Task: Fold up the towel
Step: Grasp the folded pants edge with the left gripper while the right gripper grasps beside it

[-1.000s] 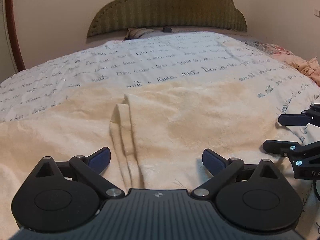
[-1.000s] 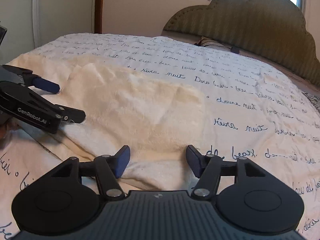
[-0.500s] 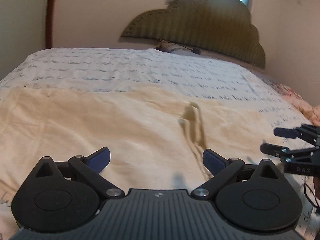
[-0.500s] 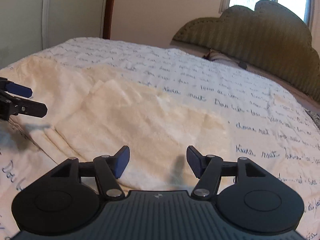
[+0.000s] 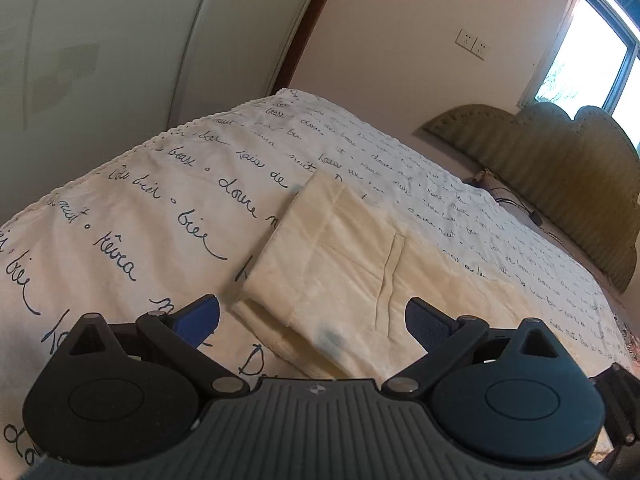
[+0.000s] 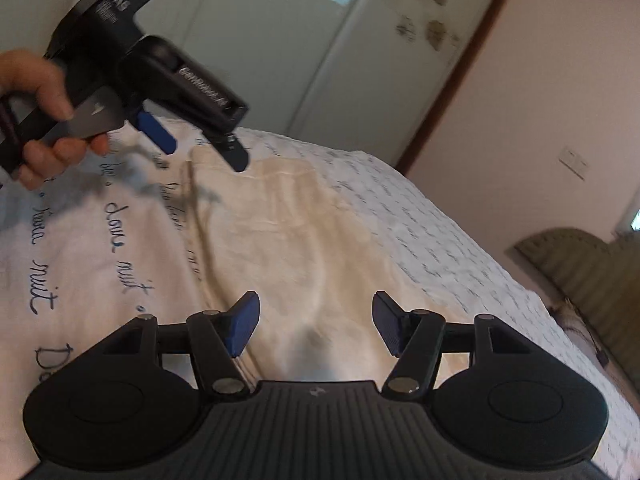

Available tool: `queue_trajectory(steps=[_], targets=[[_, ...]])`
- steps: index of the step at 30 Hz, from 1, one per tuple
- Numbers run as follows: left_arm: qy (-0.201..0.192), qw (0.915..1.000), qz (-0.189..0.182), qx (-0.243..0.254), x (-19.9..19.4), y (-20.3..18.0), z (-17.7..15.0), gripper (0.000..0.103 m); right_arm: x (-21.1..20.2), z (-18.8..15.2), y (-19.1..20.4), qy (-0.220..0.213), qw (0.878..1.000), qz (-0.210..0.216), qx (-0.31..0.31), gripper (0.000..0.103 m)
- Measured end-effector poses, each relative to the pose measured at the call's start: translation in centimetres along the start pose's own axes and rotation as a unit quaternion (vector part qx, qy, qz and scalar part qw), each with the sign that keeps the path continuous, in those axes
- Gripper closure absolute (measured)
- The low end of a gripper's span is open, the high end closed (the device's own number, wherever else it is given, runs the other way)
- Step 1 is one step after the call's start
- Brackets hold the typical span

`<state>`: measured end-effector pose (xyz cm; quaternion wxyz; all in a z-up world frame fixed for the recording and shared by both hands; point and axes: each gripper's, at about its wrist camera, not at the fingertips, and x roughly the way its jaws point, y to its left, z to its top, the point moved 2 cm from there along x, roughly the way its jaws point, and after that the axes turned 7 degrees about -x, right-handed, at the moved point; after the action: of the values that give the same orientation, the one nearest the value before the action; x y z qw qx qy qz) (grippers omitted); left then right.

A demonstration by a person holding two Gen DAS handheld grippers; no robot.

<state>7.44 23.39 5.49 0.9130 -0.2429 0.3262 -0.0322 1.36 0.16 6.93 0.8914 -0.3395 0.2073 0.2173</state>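
Note:
A cream towel (image 5: 340, 264) lies folded into a long strip on the bed, with layered edges at its near left side. My left gripper (image 5: 312, 320) hovers open over the towel's near end, nothing between its blue pads. In the right wrist view the same towel (image 6: 288, 248) stretches away from me. My right gripper (image 6: 316, 328) is open above the towel's near part, empty. The left gripper (image 6: 200, 148), held by a hand (image 6: 40, 112), shows at the upper left of that view, open and above the towel's far end.
The bedspread (image 5: 160, 208) is white with blue handwriting and its left edge drops off near a pale wardrobe (image 5: 100, 40). A padded green headboard (image 5: 560, 160) stands at the far right, under a window (image 5: 592, 64). A dark cable lies near the pillows.
Both wrist views have swung left and rolled. The towel now looks like a narrow folded strip instead of a wide spread. The left gripper now hangs high in the right wrist view.

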Motion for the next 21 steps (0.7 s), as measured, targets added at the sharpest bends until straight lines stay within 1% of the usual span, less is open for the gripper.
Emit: queue_trajectory(steps=[3, 6, 7, 8, 12, 14, 16, 17, 18, 19, 21], targets=[[0.03, 0.9986, -0.021, -0.039, 0.7, 1.2, 0.0, 0.003, 2.2, 1.4, 1.9, 0.003, 0.999, 0.021, -0.024, 0.041], [0.076, 0.9915, -0.052, -0.092, 2.5, 2.4, -0.1, 0.003, 3.9, 1.9, 3.5, 0.019, 0.998, 0.039, -0.035, 0.041], [0.088, 0.9885, -0.061, -0.106, 3.1, 2.7, -0.1, 0.002, 4.3, 1.9, 4.0, 0.023, 0.998, 0.035, -0.041, 0.041], [0.092, 0.9867, -0.066, -0.116, 3.6, 3.0, -0.1, 0.002, 4.7, 1.9, 4.4, 0.026, 0.998, 0.024, -0.05, 0.041], [0.097, 0.9806, -0.081, -0.15, 4.7, 3.4, 0.3, 0.001, 5.7, 2.2, 5.0, 0.033, 0.996, -0.034, -0.069, 0.041], [0.097, 0.9761, -0.09, -0.172, 5.3, 3.4, 0.8, 0.001, 5.7, 2.4, 4.8, 0.026, 0.995, -0.065, -0.067, 0.04], [0.104, 0.97, -0.118, -0.185, 6.0, 3.1, 1.1, 0.001, 5.5, 2.6, 4.4, 0.013, 0.994, -0.096, -0.053, 0.032], [0.11, 0.9665, -0.126, -0.195, 6.4, 2.9, 1.2, 0.001, 5.5, 2.8, 4.1, 0.007, 0.993, -0.105, -0.046, 0.032], [0.112, 0.9637, -0.134, -0.202, 6.7, 2.8, 1.3, 0.001, 5.5, 2.9, 3.8, 0.005, 0.994, -0.106, -0.039, 0.032], [0.114, 0.9619, -0.139, -0.206, 7.1, 2.6, 1.3, 0.001, 5.6, 2.9, 3.6, 0.007, 0.994, -0.098, -0.037, 0.032], [0.116, 0.9608, -0.137, -0.211, 7.9, 2.5, 1.5, 0.001, 6.1, 2.9, 3.8, 0.019, 0.996, -0.072, -0.048, 0.032]])
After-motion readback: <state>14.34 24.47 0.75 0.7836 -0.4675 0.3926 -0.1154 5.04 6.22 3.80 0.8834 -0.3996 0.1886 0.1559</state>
